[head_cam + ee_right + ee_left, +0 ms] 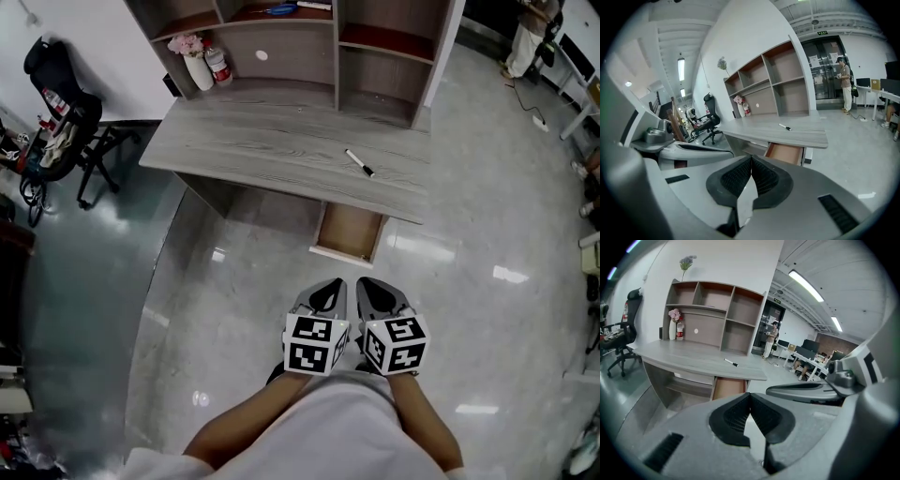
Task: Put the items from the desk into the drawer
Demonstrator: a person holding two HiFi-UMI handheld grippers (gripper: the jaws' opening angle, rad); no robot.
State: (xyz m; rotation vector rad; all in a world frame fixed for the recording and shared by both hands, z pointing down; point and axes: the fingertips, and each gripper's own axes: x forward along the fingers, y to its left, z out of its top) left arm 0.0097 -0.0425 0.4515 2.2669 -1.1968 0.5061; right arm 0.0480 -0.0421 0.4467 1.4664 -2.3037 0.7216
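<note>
Closed and empty, left gripper (328, 292) and right gripper (377, 295) are held off the desk (262, 150) — marker (359, 163) lies near its front edge above the open drawer (349, 232), could be rolled off if nudged.

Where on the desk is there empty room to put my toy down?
Most of the desk top is bare. The biggest free patch runs from the marker leftward to the desk's left edge, in front of the shelf unit. The visible part of the open drawer looks bare too. It is crowded only at the back left corner, where the vase and bottle stand.
</note>
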